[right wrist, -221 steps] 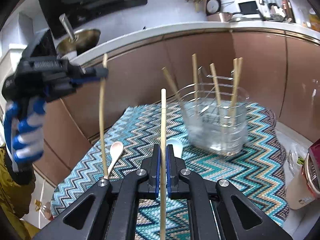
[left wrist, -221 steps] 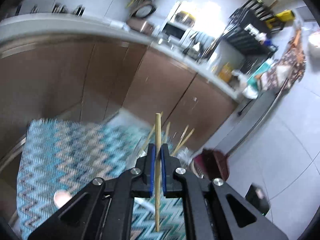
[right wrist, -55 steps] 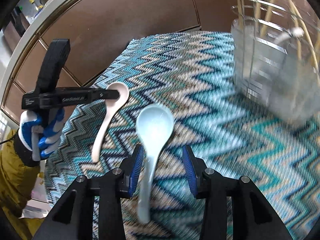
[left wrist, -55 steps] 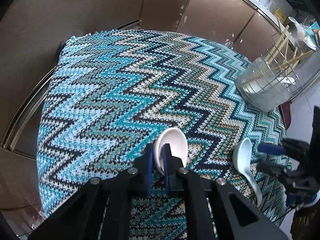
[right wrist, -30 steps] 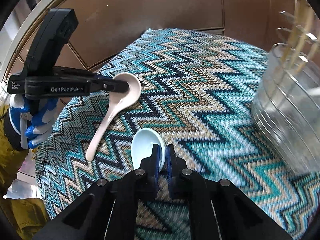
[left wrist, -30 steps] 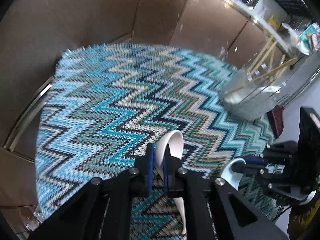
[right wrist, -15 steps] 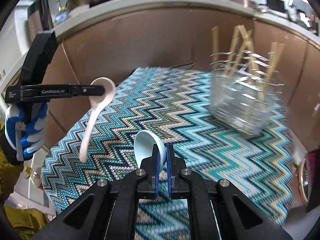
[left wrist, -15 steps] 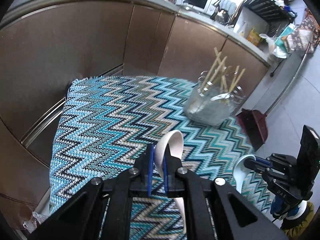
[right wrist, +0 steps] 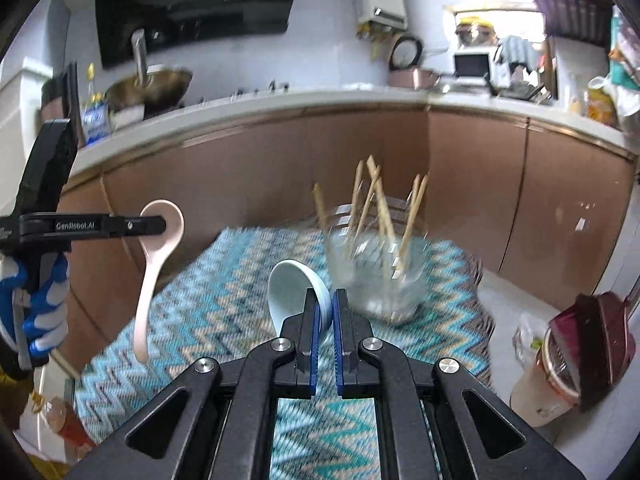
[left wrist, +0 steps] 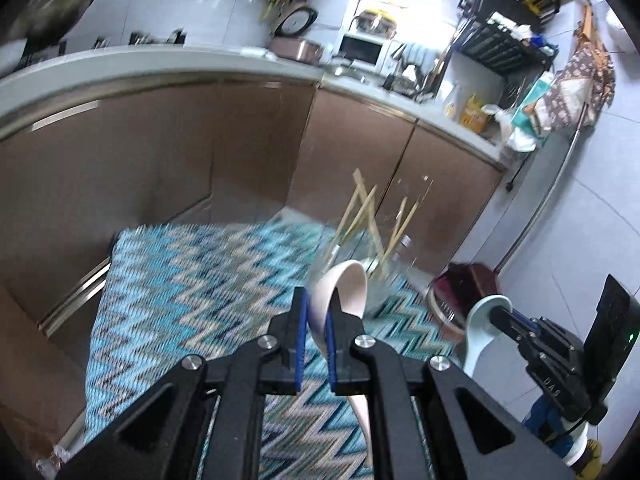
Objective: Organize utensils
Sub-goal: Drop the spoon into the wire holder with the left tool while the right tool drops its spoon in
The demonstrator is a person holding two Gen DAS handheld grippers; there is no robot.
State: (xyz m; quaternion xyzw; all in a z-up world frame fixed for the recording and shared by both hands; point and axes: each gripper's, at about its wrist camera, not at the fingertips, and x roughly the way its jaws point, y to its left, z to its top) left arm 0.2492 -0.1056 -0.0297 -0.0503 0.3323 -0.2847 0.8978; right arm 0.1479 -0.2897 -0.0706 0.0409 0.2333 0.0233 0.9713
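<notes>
My left gripper is shut on the rim of a pale pink ceramic spoon, whose handle hangs down. In the right wrist view that pink spoon dangles high at the left from the left gripper. My right gripper is shut on the bowl of a light blue ceramic spoon; in the left wrist view the blue spoon shows at the right. Both are lifted above the zigzag cloth. A clear utensil holder with several wooden chopsticks stands at the cloth's far end.
Brown cabinet fronts under a white counter curve behind the cloth. A dark red bin and a cup stand on the floor at the right. A bottle lies low at the left. A gloved hand holds the left gripper.
Both grippers have risen from the cloth with their spoons and tilted up toward level, so the counter and wall now show. The holder sits nearer the middle of both views.
</notes>
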